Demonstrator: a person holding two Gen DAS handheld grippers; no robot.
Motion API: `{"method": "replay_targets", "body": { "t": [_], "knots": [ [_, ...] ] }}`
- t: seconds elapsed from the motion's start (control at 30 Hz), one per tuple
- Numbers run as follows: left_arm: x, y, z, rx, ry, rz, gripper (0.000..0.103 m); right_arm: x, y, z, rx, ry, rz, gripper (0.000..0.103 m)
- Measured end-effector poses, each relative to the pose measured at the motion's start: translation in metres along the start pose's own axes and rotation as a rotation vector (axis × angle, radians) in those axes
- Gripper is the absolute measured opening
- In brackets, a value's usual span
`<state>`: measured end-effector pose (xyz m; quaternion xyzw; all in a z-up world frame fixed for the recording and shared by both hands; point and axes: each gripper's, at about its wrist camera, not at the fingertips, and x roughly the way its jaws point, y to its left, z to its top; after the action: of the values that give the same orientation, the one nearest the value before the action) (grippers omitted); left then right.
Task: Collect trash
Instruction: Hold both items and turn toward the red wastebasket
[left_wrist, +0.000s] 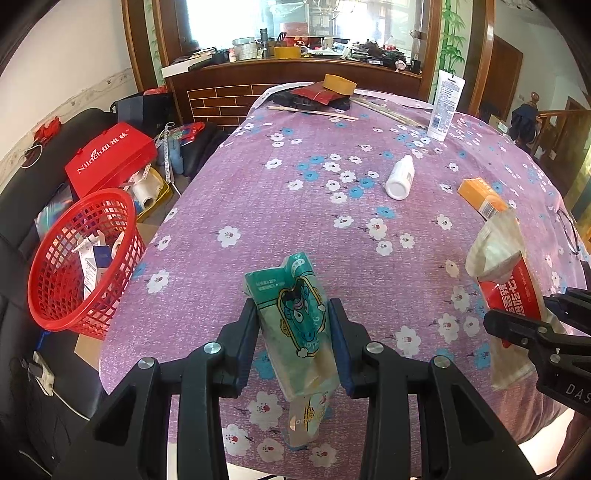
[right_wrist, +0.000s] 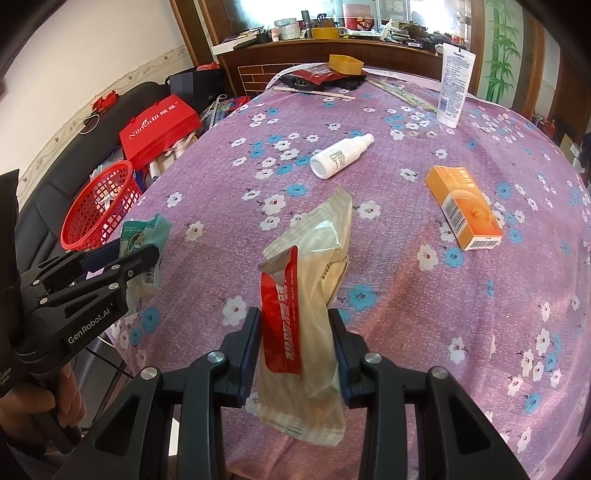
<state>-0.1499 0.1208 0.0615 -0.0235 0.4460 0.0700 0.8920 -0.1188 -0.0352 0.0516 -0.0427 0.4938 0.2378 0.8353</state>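
Note:
My left gripper (left_wrist: 293, 317) is shut on a teal tissue packet (left_wrist: 295, 310) with a cartoon horse and holds it above the near edge of the table. It also shows in the right wrist view (right_wrist: 142, 240). My right gripper (right_wrist: 295, 325) is shut on a crumpled red-and-white wet-wipe wrapper (right_wrist: 306, 295), seen at the right in the left wrist view (left_wrist: 506, 280). A red mesh basket (left_wrist: 83, 266) with some trash inside stands off the table's left side. A white bottle (right_wrist: 340, 155) and an orange box (right_wrist: 461, 206) lie on the purple floral tablecloth (right_wrist: 406, 295).
A white tube (right_wrist: 452, 85) stands at the far right of the table. A tape roll (right_wrist: 345, 63), red packets and chopsticks (right_wrist: 317, 92) lie at the far end. A red box (left_wrist: 110, 158) and clutter sit on the black sofa to the left. Eyeglasses (left_wrist: 569, 229) lie at the right edge.

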Motion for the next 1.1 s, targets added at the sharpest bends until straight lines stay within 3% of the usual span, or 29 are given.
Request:
{"method": "replay_targets", "body": {
  "t": [1.1],
  "knots": [
    [-0.004, 0.075, 0.004, -0.114, -0.026, 0.036, 0.036, 0.023, 0.061, 0.031, -0.107, 0.013, 0.031, 0.038]
  ]
}}
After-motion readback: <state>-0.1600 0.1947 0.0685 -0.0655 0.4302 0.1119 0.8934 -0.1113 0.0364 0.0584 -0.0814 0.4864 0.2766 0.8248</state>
